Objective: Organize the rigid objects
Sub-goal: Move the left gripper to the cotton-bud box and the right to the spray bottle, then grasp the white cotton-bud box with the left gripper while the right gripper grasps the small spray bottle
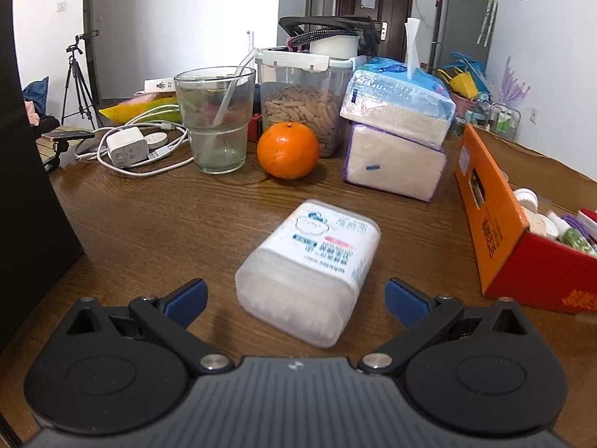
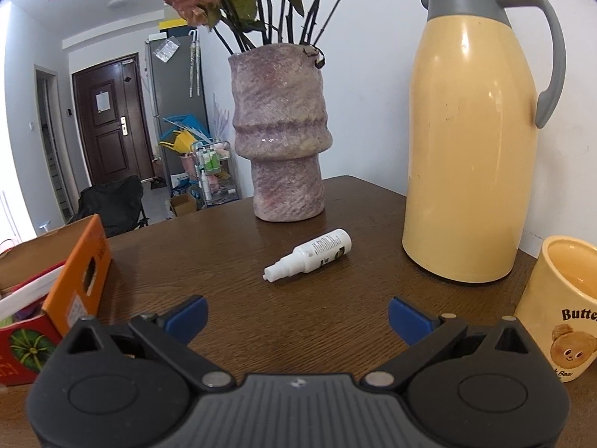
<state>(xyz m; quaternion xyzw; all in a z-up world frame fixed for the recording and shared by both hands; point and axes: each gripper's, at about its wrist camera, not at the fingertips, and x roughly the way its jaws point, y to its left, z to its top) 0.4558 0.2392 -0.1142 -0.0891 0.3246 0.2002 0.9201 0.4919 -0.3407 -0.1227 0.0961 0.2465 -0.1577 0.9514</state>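
Observation:
In the left wrist view a translucent box of cotton swabs (image 1: 308, 272) with a white label lies on its side on the wooden table. My left gripper (image 1: 296, 300) is open, its blue pads on either side of the box's near end, not touching it. In the right wrist view a small white spray bottle (image 2: 309, 255) lies on its side on the table. My right gripper (image 2: 298, 317) is open and empty, a short way in front of the bottle. An orange cardboard box (image 1: 522, 224) holding several small items stands to the right; it also shows in the right wrist view (image 2: 80, 272).
Behind the swab box stand an orange (image 1: 288, 150), a glass (image 1: 215, 119), a jar of nuts (image 1: 298, 97), two stacked tissue packs (image 1: 395, 138) and a charger with cables (image 1: 127, 147). By the bottle stand a purple vase (image 2: 281, 134), a yellow thermos (image 2: 474, 127) and a yellow mug (image 2: 559, 310).

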